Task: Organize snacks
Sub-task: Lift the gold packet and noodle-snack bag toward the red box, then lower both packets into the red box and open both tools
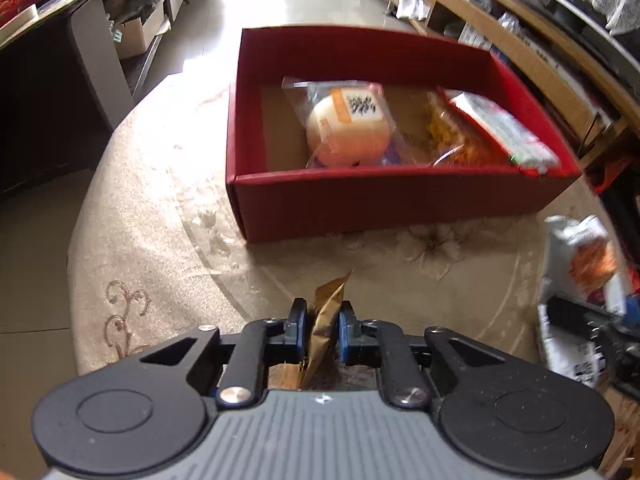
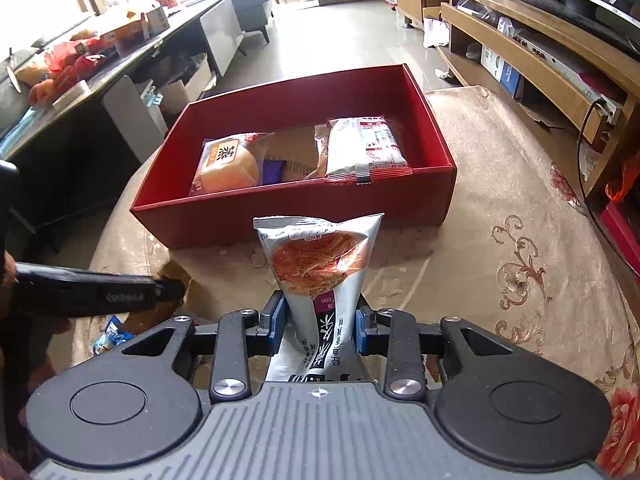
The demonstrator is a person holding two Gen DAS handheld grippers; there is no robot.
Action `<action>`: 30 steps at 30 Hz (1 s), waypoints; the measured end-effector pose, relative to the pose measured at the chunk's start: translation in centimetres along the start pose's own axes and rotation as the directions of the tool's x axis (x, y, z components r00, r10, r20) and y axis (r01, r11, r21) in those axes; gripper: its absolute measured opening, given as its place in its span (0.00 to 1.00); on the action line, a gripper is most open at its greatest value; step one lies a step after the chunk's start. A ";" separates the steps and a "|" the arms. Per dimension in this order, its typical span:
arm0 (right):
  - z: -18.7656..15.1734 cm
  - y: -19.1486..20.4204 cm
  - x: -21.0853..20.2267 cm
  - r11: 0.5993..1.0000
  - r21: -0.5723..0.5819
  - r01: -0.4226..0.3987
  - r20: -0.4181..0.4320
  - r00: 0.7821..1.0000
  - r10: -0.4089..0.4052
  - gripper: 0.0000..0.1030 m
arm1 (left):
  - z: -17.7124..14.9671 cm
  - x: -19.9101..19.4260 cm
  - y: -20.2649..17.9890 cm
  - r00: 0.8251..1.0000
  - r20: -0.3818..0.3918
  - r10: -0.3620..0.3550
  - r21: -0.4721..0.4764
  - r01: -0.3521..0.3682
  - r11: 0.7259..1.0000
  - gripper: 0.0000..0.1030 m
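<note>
Two snack packets are held in the grippers before an open red box.

A gold packet (image 1: pixel 326 320) is pinched upright between the blue pads of the left gripper (image 1: pixel 323 330), its crumpled tip standing above the fingers; the jaws are closed on it. A silver packet (image 2: pixel 320 276) with an orange picture is clamped at its narrow waist by the right gripper (image 2: pixel 320 326), its wider end rising beyond the fingers. Both grippers are pointed steeply down over the patterned table cover (image 2: pixel 500 208), the left one seen at the left edge of the right wrist view. Just beyond, the red box (image 2: pixel 224 220) is set on the cover; in it a wrapped bun (image 2: pixel 228 166) lies at the left and a white-and-red packet (image 2: pixel 366 148) at the right, with bare cardboard between.
</note>
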State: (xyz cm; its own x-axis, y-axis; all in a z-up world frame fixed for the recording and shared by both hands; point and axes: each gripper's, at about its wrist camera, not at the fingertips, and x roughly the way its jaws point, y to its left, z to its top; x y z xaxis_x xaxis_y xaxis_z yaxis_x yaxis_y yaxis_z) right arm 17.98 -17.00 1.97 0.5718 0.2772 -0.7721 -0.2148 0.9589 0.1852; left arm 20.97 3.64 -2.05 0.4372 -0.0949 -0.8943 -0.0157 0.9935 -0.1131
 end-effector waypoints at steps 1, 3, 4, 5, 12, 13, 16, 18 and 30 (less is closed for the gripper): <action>0.0 0.0 0.0 1.000 -0.001 0.000 0.000 1.000 0.000 0.39 | -0.1 0.3 -0.1 1.000 0.000 0.008 0.009 -0.008 1.000 0.13; 0.0 0.1 0.0 1.000 -0.004 0.001 0.000 1.000 -0.001 0.39 | 0.0 0.6 -0.4 0.999 0.008 0.031 0.028 -0.031 0.999 0.15; 0.0 0.1 0.0 1.000 -0.004 -0.001 -0.001 1.000 0.001 0.39 | 0.1 0.8 -0.4 0.999 0.008 0.033 0.025 -0.034 0.999 0.15; 0.0 0.1 0.0 1.000 -0.004 -0.001 -0.002 1.000 0.001 0.39 | 0.3 1.0 -0.2 0.999 0.003 0.032 0.016 -0.032 0.999 0.15; 0.1 0.0 0.2 1.000 0.007 -0.005 -0.006 1.000 0.005 0.39 | 0.2 1.5 0.5 1.000 -0.017 0.022 -0.022 -0.022 1.000 0.09; 0.2 -0.1 0.1 1.000 0.009 -0.007 -0.003 1.000 0.007 0.39 | 0.2 1.4 0.7 1.000 -0.020 0.006 -0.035 -0.006 0.999 0.09; 0.3 -0.1 -0.1 1.000 0.010 -0.009 0.010 1.000 0.009 0.39 | 0.5 0.5 1.0 1.000 0.002 -0.018 -0.058 0.018 0.998 0.07; 0.5 -0.2 -0.2 1.000 0.016 -0.012 0.016 1.000 0.011 0.39 | 0.7 -0.3 0.9 0.999 0.021 -0.037 -0.060 0.038 0.997 0.06; 2.0 -0.4 -0.5 0.999 0.041 -0.023 0.050 0.999 0.021 0.39 | 1.7 -3.5 0.1 0.986 0.097 -0.133 -0.063 0.140 0.988 0.06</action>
State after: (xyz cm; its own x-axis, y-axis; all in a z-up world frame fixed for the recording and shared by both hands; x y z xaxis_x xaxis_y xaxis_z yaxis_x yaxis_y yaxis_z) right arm 19.40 -17.42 3.47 0.6060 0.2995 -0.7370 -0.1950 0.9541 0.2274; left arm 21.02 4.22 1.78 0.5203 -0.2196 -0.8252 -0.0115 0.9645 -0.2640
